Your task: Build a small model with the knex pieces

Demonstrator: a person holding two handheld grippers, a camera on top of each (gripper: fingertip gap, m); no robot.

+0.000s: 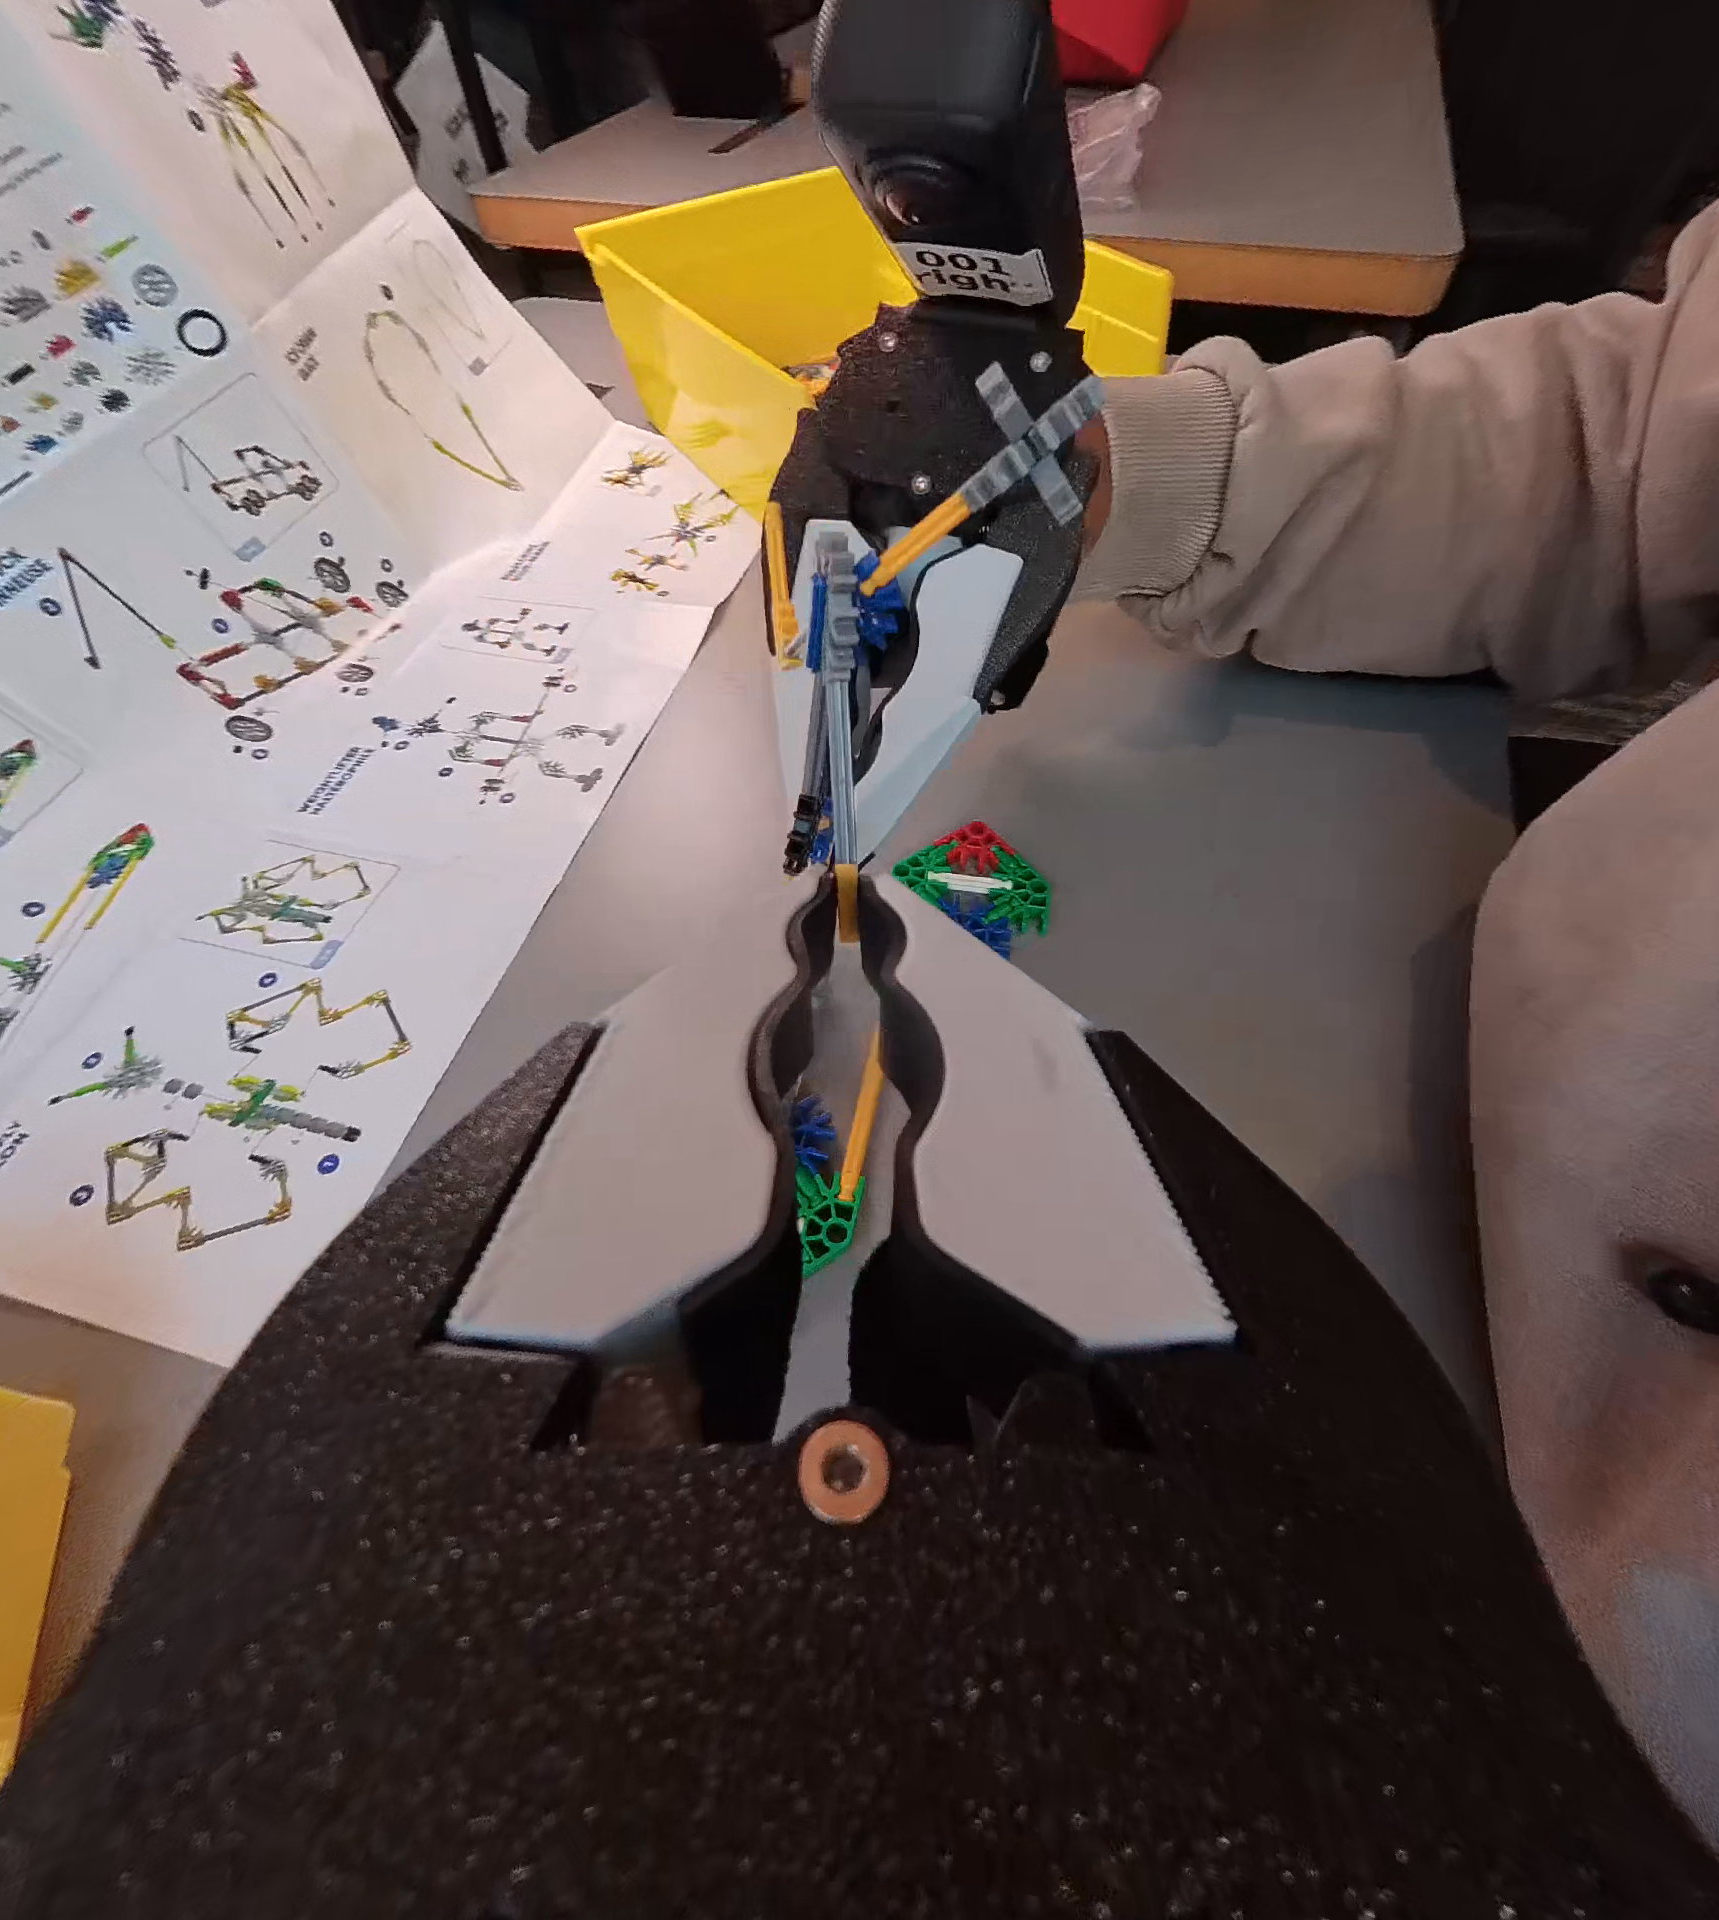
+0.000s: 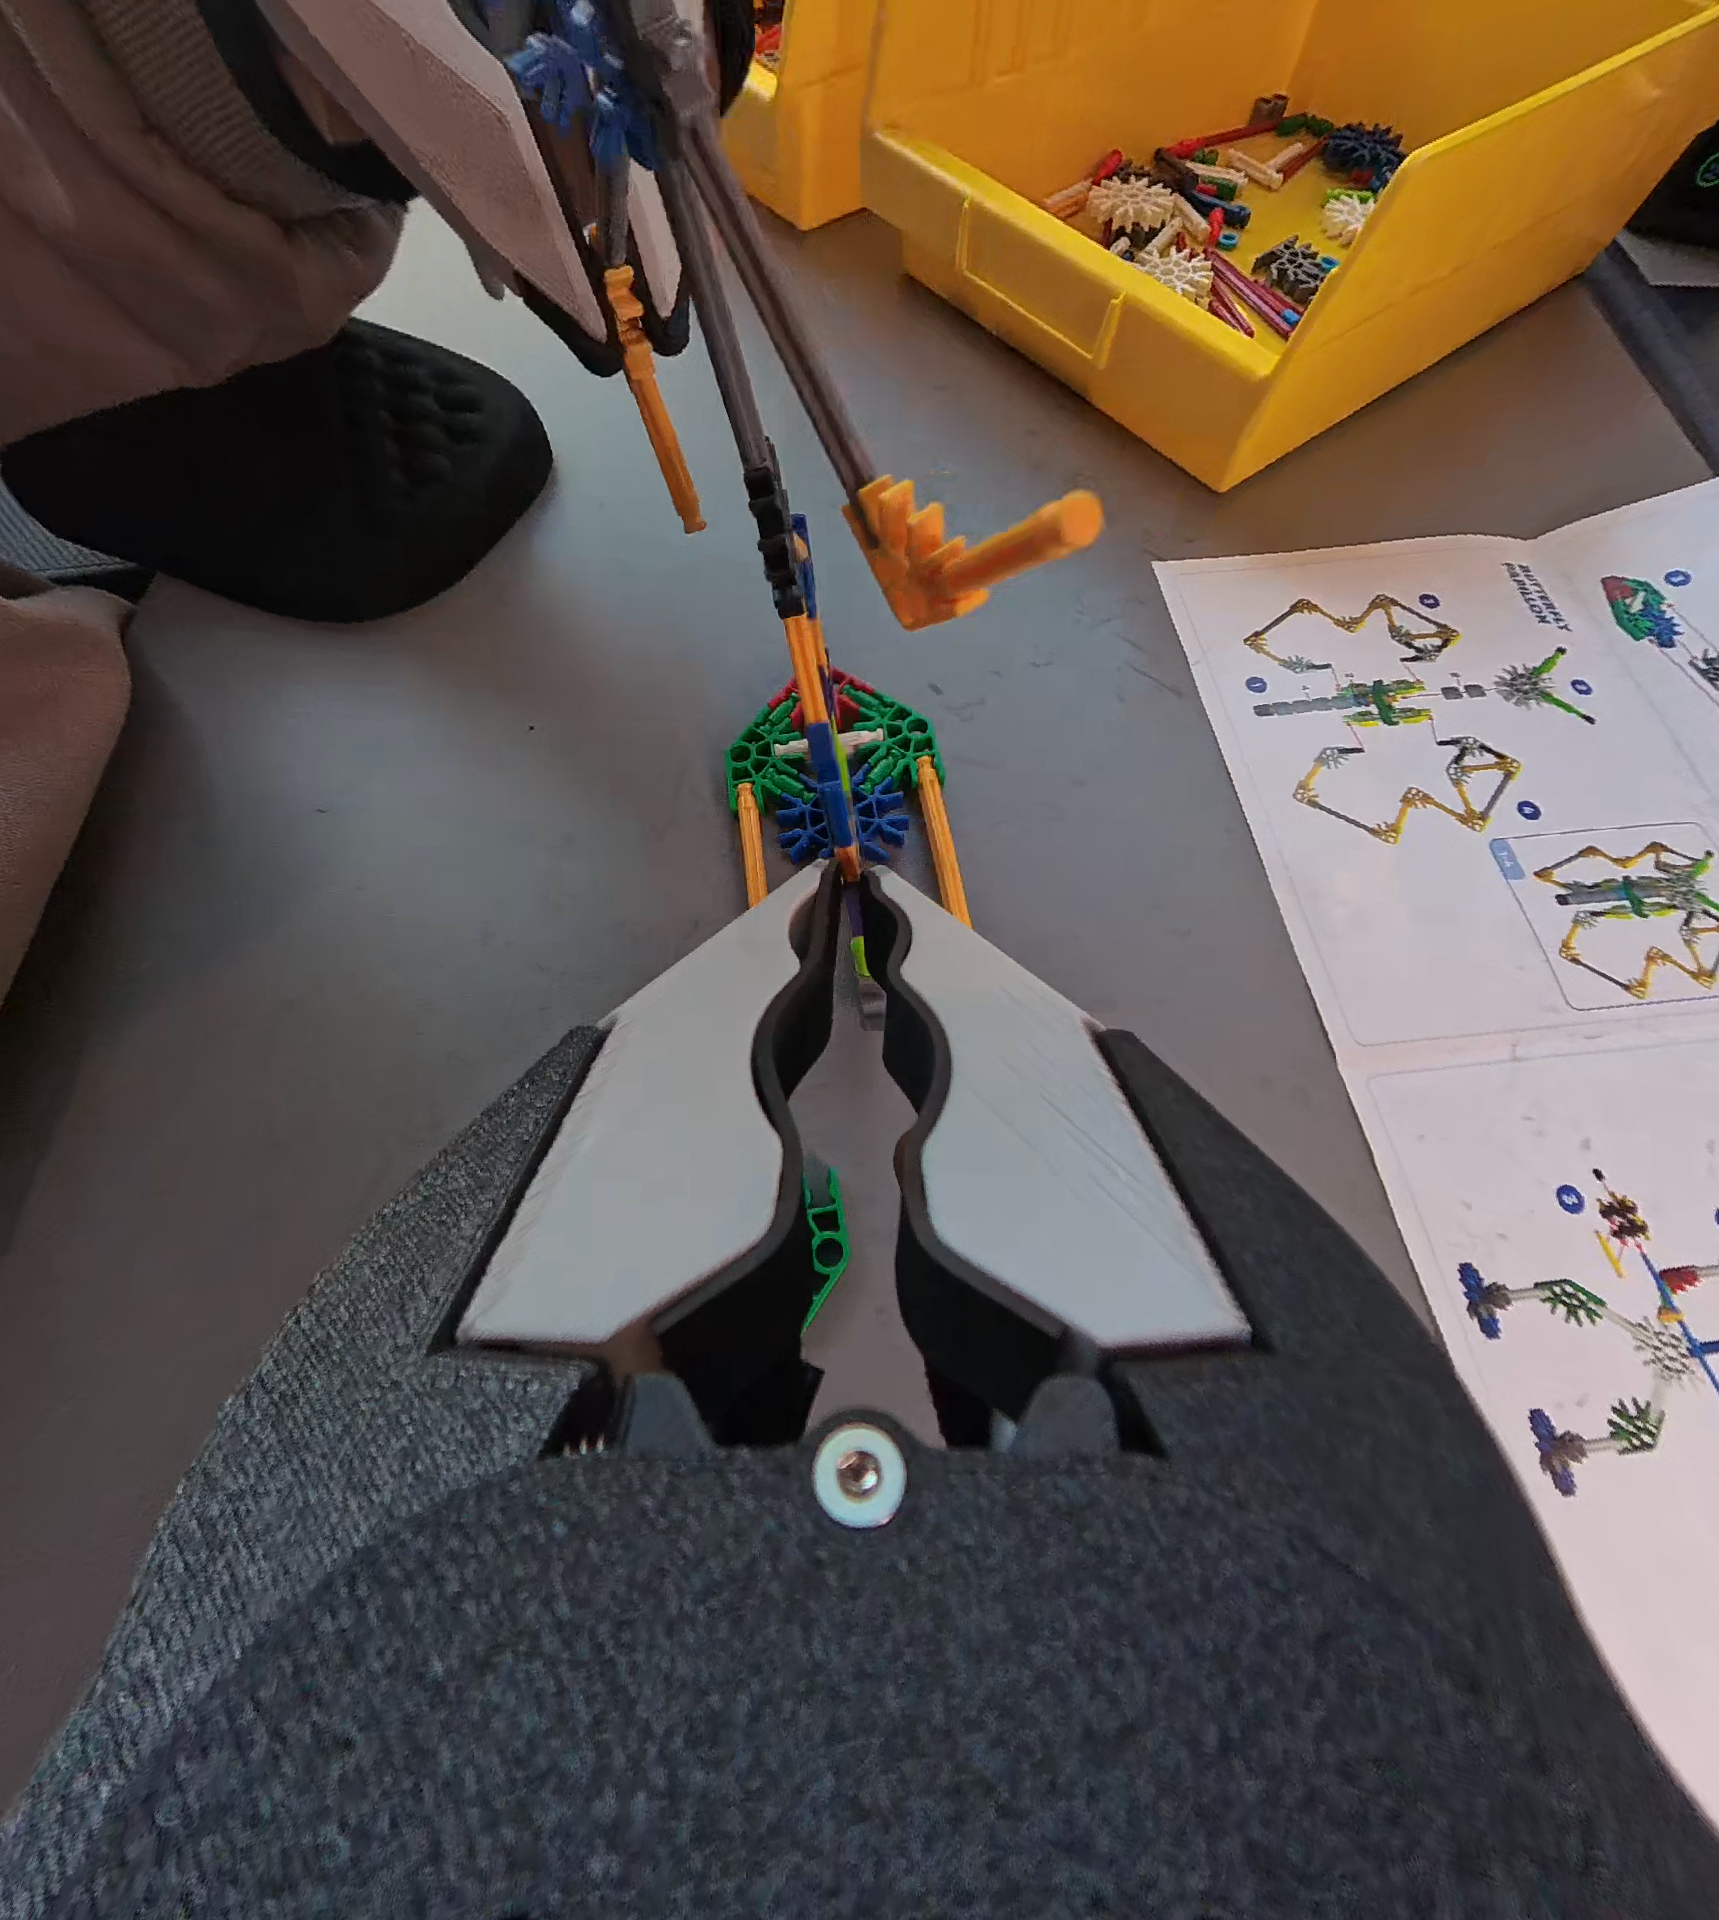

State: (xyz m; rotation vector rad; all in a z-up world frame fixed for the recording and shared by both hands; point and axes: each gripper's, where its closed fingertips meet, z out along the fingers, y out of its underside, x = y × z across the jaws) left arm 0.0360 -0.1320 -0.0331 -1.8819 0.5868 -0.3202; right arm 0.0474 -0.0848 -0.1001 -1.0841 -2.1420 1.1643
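Left gripper and right gripper, jaws clamped on opposite ends of a rod-and-connector toy assembly, above grey table, yellow parts bin nearby

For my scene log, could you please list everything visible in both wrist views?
rod assembly: one, grey, orange and blue, held above table
connector model: one, green, blue, red, on table
parts bin: one, yellow, far side, holding loose pieces
instruction sheet: one, white, unfolded on table
table: one, grey
sleeve: one, beige
left hand-held gripper: shut on an orange piece
right hand-held gripper: shut on rod assembly
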